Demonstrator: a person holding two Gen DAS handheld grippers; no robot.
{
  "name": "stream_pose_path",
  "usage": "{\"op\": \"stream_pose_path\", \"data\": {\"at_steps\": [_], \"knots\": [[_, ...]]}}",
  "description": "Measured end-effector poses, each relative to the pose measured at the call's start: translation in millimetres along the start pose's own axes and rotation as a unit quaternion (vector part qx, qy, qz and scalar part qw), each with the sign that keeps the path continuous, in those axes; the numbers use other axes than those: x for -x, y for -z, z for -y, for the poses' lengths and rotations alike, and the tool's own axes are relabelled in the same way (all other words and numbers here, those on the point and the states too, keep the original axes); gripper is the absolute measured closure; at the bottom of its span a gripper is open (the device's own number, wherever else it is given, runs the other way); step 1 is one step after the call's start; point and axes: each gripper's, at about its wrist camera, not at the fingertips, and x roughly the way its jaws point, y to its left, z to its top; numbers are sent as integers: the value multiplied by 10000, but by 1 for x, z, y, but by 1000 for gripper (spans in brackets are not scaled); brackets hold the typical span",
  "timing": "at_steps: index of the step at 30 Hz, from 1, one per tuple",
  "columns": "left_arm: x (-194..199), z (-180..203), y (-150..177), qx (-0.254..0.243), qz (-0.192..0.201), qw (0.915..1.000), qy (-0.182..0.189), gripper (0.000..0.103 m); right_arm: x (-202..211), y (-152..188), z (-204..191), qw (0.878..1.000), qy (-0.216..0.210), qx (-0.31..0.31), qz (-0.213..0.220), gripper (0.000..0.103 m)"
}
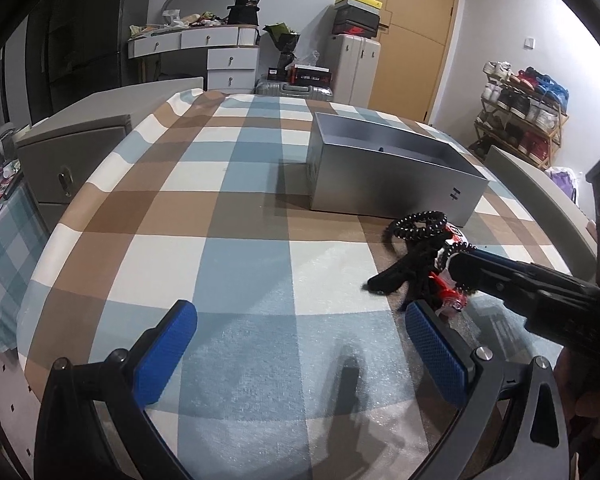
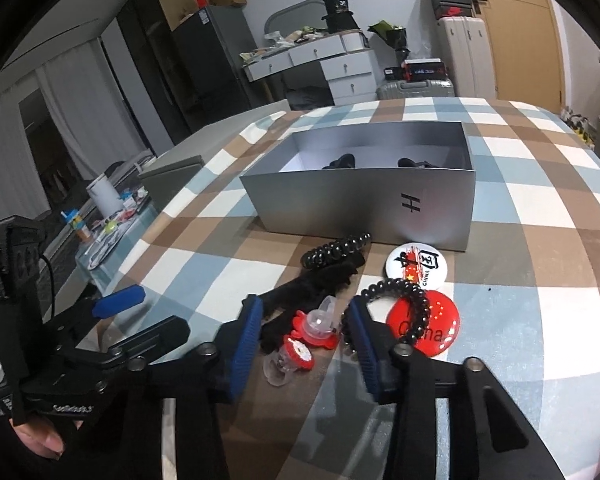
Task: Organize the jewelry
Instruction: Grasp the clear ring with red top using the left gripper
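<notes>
A silver open box stands on the checked tablecloth, with dark items on its floor. In front of it lie a black coil hair tie, a black fabric bow, a white badge, a red badge and a second black coil. My right gripper is low over this pile. Two red and clear clips sit between its blue pads, which do not press on them. My left gripper stands open over bare cloth, left of the pile.
The box is just beyond the pile. A grey cabinet stands off the table's left edge and a pale chair back off its right. Behind the table are a white dresser, suitcases and a shoe rack.
</notes>
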Motion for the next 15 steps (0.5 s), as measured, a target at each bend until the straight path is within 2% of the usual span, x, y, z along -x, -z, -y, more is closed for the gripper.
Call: {"op": "stream_pose_path", "data": {"at_steps": [6, 9, 15], "knots": [[0, 4, 0, -47, -71, 9999, 92, 1, -2, 0, 3, 9999, 96, -19, -68, 96], [6, 5, -1, 4, -15, 9996, 276, 1, 3, 0, 6, 9999, -30, -105, 3, 98], [3, 22, -4, -121, -184, 9971, 722, 1, 20, -3, 12, 9992, -32, -197, 334, 98]]}}
